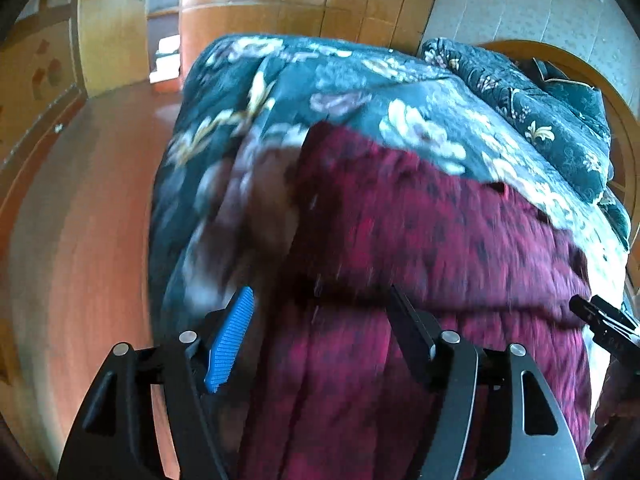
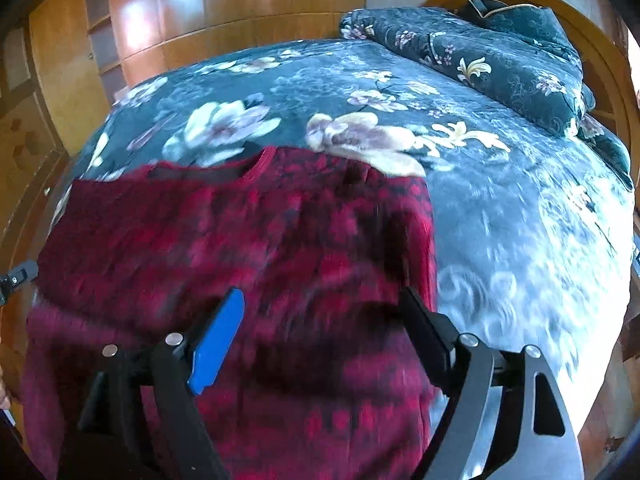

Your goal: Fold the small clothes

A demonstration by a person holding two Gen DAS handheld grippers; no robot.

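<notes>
I see a red patterned top [image 2: 248, 240] lying spread on the floral bedspread [image 2: 500, 220], neckline [image 2: 256, 168] toward the far side. My right gripper [image 2: 320, 320] hangs over the top's near right part, jaws wide, nothing between the pads. My left gripper [image 1: 320, 312] hangs over the top's left part, jaws also apart and empty. Both views are motion-blurred. A folded quilt [image 2: 480, 52] sits at the headboard [image 2: 600, 40].

Left gripper [image 1: 320, 300]: black angular frame, silver round screws, one ribbed blue pad [image 1: 230, 340], one black pad. Right gripper [image 2: 324, 300]: same build, blue pad apparently smooth through blur.
</notes>
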